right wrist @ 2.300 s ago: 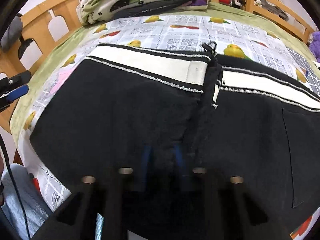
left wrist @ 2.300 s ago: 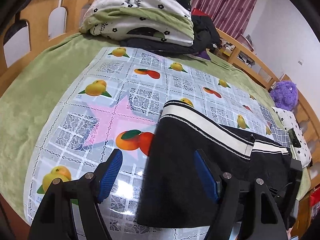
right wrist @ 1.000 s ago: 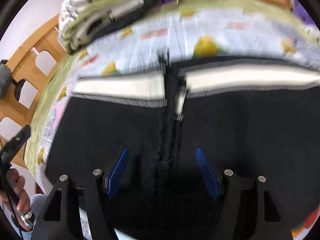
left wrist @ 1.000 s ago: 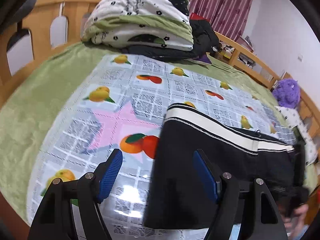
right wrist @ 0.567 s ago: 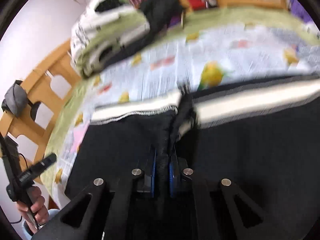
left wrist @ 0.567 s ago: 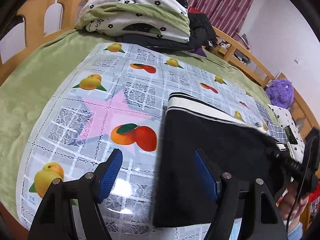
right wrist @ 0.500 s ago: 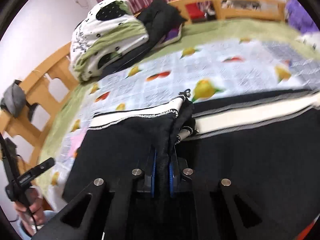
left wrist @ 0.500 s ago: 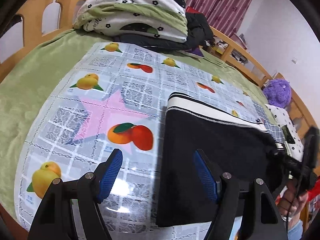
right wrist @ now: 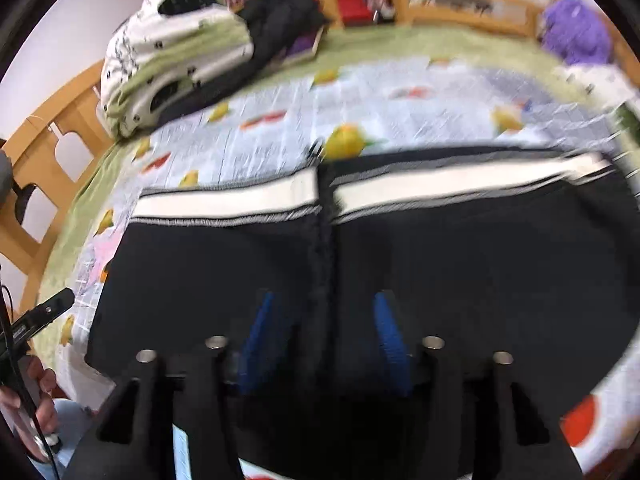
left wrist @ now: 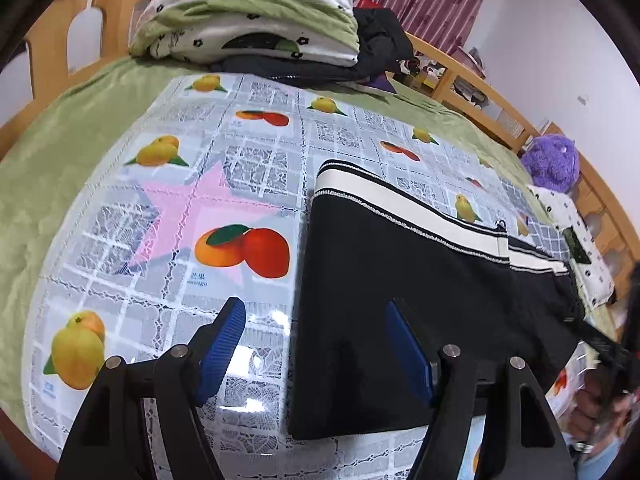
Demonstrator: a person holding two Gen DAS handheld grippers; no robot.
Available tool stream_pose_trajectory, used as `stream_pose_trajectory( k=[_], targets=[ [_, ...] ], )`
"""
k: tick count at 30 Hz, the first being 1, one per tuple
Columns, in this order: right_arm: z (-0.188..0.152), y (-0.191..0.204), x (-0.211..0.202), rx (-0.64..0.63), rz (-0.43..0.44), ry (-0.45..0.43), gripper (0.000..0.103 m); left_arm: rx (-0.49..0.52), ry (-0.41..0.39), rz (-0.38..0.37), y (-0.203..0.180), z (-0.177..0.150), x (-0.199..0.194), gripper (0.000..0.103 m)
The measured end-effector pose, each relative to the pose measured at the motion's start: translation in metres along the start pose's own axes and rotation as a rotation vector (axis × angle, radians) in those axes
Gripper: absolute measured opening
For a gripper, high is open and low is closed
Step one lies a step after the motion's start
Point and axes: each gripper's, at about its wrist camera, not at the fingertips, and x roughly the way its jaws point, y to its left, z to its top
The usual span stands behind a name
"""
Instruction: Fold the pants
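Note:
Black pants point(left wrist: 420, 280) with a white waistband point(left wrist: 400, 200) lie flat on the fruit-print tablecloth point(left wrist: 224, 184). My left gripper point(left wrist: 316, 340) hovers open over their left edge, one blue pad above the cloth, the other above the black fabric, with nothing pinched. In the blurred right wrist view the pants point(right wrist: 460, 264) fill the middle, with the centre seam point(right wrist: 326, 240) running towards me. My right gripper point(right wrist: 325, 332) is over that seam. Its jaws are opening, and the seam lies between the pads point(right wrist: 260, 336) without being pressed.
Folded quilts point(left wrist: 248, 12) and dark clothes point(left wrist: 380, 48) are piled at the head of the green-covered bed point(left wrist: 52, 152). Wooden rails point(left wrist: 480, 88) border it. A purple plush toy point(left wrist: 554, 162) sits far right. A hand point(right wrist: 28, 388) holding the left gripper shows at lower left.
The right gripper was shut on the centre seam and holding it raised; now it has let go, its jaws have spread, and the pants lie flat. The left gripper has hardly moved.

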Motion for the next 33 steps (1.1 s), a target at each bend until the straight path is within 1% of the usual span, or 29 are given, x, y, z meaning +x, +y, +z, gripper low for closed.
stream_pose_trajectory(
  k=[3,4,6,7,9,11,14,17,19,22,26,30,32,33],
  targets=[
    [-0.004,-0.013,-0.032,-0.05,-0.056,-0.053,0.054,0.032,-0.017,0.004,-0.01,-0.001,-0.009,0.07],
    [-0.006,-0.02,-0.042,-0.057,-0.088,-0.078,0.054,0.044,-0.018,0.006,-0.014,-0.001,-0.014,0.07],
    [-0.008,-0.035,-0.054,-0.04,-0.13,-0.123,0.054,0.084,-0.02,0.031,-0.021,0.002,-0.024,0.069],
    [-0.009,-0.044,-0.06,-0.028,-0.127,-0.129,0.054,0.109,-0.029,0.044,-0.024,0.004,-0.032,0.069],
    [-0.01,-0.065,-0.067,0.008,-0.103,-0.112,0.054,0.141,-0.046,0.07,-0.026,0.009,-0.051,0.069],
    [-0.014,-0.085,-0.075,0.047,-0.091,-0.119,0.054,0.152,-0.052,0.07,-0.025,0.016,-0.065,0.069],
    [-0.023,-0.112,-0.083,0.115,-0.084,-0.135,0.054,0.126,-0.088,0.056,-0.019,0.026,-0.086,0.069],
    [-0.031,-0.131,-0.085,0.171,-0.063,-0.137,0.054,0.086,-0.092,0.014,-0.012,0.029,-0.089,0.069],
    [-0.034,-0.139,-0.083,0.187,-0.082,-0.13,0.054,0.06,-0.081,-0.008,-0.008,0.027,-0.08,0.069],
    [-0.04,-0.152,-0.081,0.217,-0.107,-0.115,0.054,0.043,-0.034,-0.027,-0.005,0.021,-0.05,0.069],
    [-0.055,-0.175,-0.071,0.274,-0.128,-0.073,0.054,0.039,0.016,-0.061,-0.006,0.015,-0.014,0.069],
    [-0.066,-0.195,-0.063,0.305,-0.152,-0.046,0.054,0.041,0.07,-0.098,-0.01,0.013,0.025,0.069],
    [-0.071,-0.205,-0.057,0.327,-0.151,-0.038,0.054,0.024,0.09,-0.11,-0.007,0.013,0.044,0.069],
    [-0.073,-0.211,-0.052,0.344,-0.137,-0.033,0.054,0.015,0.109,-0.131,-0.005,0.012,0.056,0.068]
  ],
)
